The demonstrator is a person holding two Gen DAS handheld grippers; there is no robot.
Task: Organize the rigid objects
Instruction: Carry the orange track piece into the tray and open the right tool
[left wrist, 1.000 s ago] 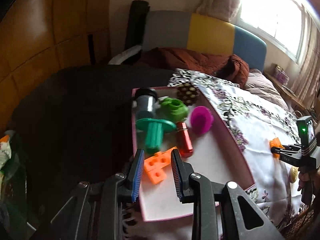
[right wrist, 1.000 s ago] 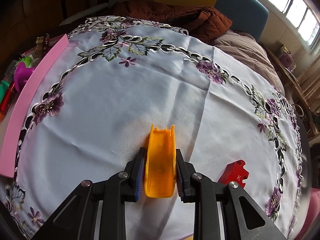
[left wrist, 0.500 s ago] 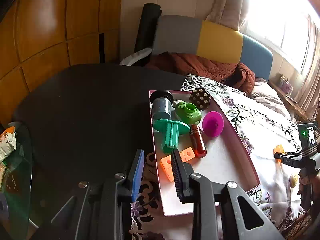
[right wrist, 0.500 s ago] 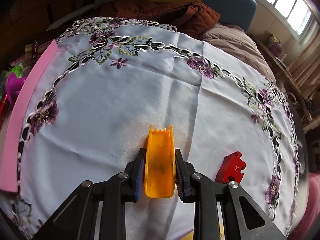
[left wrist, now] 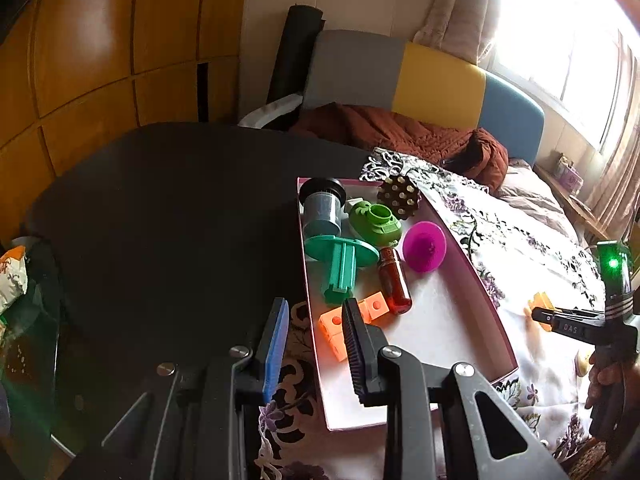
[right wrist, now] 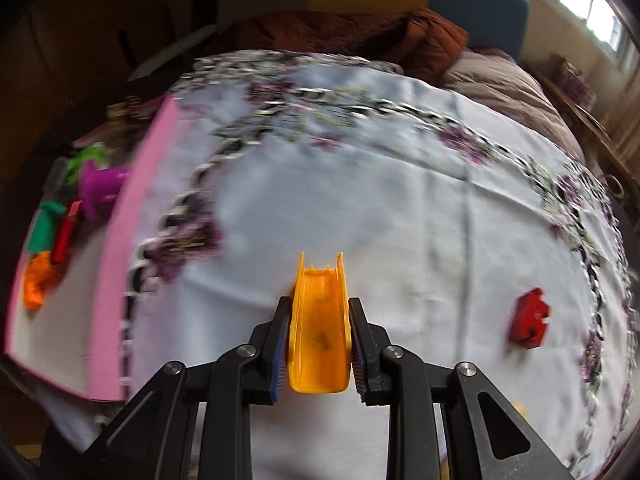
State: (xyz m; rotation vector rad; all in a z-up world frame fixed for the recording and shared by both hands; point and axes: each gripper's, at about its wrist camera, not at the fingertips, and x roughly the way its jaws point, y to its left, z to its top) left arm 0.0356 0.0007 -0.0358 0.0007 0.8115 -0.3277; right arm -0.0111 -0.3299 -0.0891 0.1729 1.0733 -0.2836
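- Right tongs (right wrist: 319, 344): clamped on yellow chute piece (right wrist: 319, 320), held above white floral cloth (right wrist: 400, 220).
- Left tongs (left wrist: 314, 344): narrow gap, nothing between, over near-left edge of pink tray (left wrist: 486, 292).
- Tray holds teal, green, magenta, orange pcs.
- Red puzzle piece (right wrist: 530, 324) on cloth, right of chute.

Bare cloth (right wrist: 400, 216) lies open; box's pink wall (right wrist: 132, 216) bars left

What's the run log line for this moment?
right gripper: shut on yellow chute piece | left gripper: empty | pink box: toys inside | red puzzle piece: on tablecloth
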